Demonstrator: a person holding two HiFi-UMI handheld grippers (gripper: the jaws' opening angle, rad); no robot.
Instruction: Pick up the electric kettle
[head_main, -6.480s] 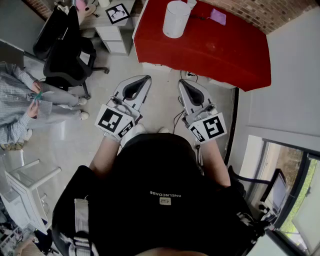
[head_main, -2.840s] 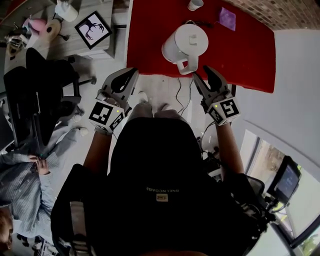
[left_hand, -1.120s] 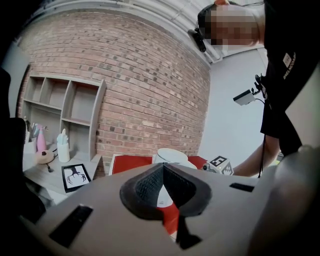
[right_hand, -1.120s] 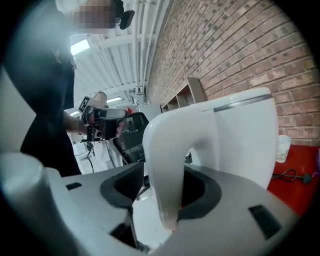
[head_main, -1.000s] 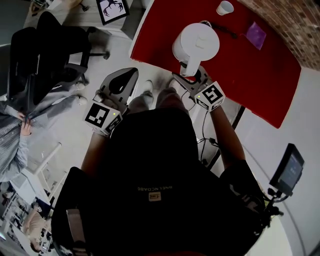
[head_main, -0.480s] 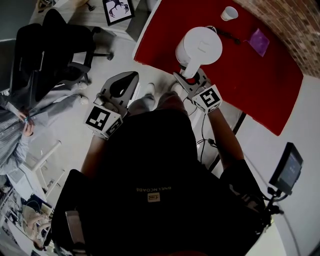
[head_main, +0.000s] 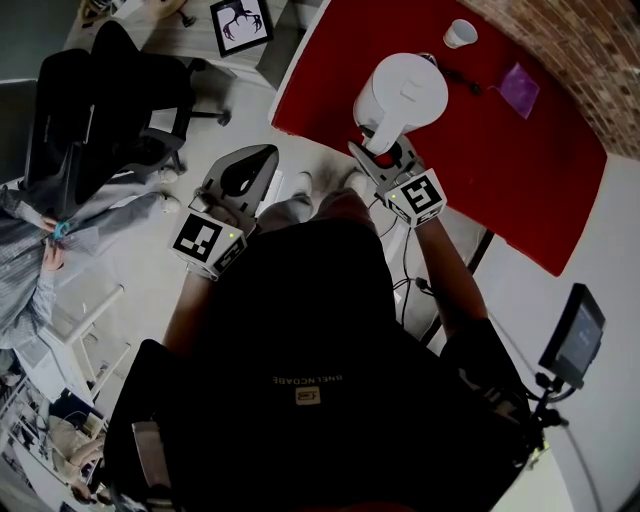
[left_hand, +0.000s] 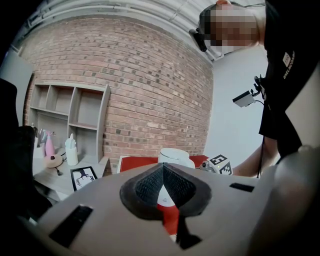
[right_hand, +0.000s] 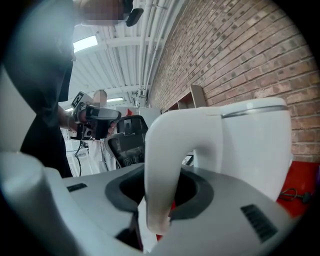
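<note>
- Far left: office chair stands well left of the red table; open floor between.
- left gripper hovers over floor beside the table's near-left corner, jaws clenched on nothing.
- electric kettle stands on the table just inside its near edge, handle toward the person.
- right gripper at that edge; jaws have just been closing and grasp the handle between the pads.
- Right of the kettle the table runs open; cup near its far edge.
</note>
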